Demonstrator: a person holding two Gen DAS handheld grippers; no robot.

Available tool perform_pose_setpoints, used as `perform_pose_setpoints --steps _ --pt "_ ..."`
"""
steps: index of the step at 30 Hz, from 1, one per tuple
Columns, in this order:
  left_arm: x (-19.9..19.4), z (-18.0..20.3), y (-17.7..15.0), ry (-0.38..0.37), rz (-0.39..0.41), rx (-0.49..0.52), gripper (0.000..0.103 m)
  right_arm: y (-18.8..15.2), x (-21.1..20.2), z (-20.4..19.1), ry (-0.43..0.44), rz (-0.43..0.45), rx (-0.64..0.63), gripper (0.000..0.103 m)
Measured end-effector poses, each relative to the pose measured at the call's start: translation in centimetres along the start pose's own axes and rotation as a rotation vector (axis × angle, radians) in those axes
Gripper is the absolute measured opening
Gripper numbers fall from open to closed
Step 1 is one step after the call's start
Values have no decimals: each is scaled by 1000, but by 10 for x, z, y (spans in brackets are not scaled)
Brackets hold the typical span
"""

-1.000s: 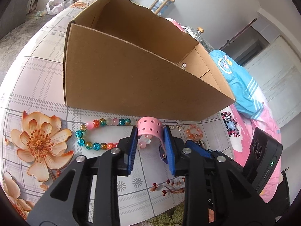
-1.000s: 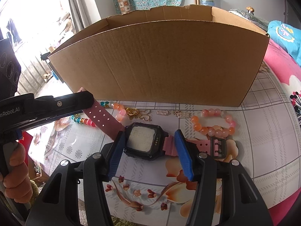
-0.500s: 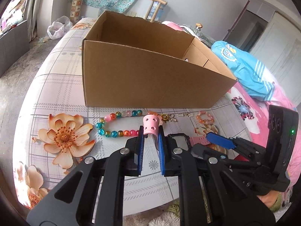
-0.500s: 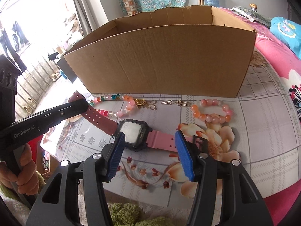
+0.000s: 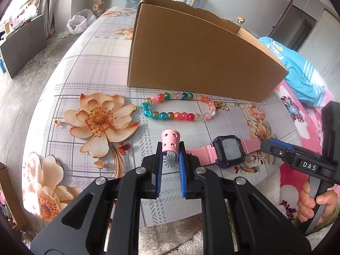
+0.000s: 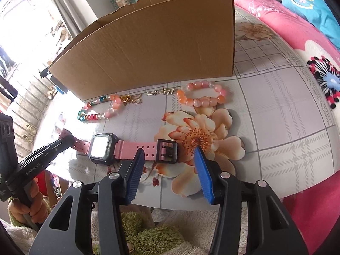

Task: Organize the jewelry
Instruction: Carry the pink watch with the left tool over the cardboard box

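Left wrist view: the left tool [image 5: 171, 155] pinches the perforated end of a pink watch [image 5: 228, 152], whose strap curls up between its blue pads. The watch face lies flat on the floral desk [image 5: 70, 68], in front of a cardboard box [image 5: 197, 57]. Right wrist view: the right tool [image 6: 169, 159] hovers low with fingers spread wide on either side of the black buckle [image 6: 166, 150], gripping nothing. A multicoloured bead bracelet [image 5: 176, 108] and a peach bead bracelet [image 6: 201, 94] lie beside the box.
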State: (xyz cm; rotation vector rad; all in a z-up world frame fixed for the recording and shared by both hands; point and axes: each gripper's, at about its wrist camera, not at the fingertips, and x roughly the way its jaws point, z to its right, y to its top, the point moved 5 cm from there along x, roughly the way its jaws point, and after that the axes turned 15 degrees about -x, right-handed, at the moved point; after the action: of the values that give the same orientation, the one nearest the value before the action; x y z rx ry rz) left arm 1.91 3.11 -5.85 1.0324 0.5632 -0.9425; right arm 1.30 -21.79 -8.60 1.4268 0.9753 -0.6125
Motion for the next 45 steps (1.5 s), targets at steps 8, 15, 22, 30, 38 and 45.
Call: perform_pose_setpoints --steps 8,15,22,30,38,45 --pt "4 -2 -4 -4 -10 -12 13 8 10 -12 69 12 23 45" --pt "4 -4 -4 -11 -11 -20 13 8 7 -13 287 61 174 40" --pt "3 -7 -1 -23 -9 -19 13 12 4 -20 264 85 156 21" --pt "-38 15 24 -134 72 33 13 37 -31 -42 235 159 59 20" --pt "-90 52 83 -267 203 115 13 96 -92 -40 237 319 -10 20" --pt "-59 92 161 -201 180 190 14 177 -83 -15 211 325 -81 20"
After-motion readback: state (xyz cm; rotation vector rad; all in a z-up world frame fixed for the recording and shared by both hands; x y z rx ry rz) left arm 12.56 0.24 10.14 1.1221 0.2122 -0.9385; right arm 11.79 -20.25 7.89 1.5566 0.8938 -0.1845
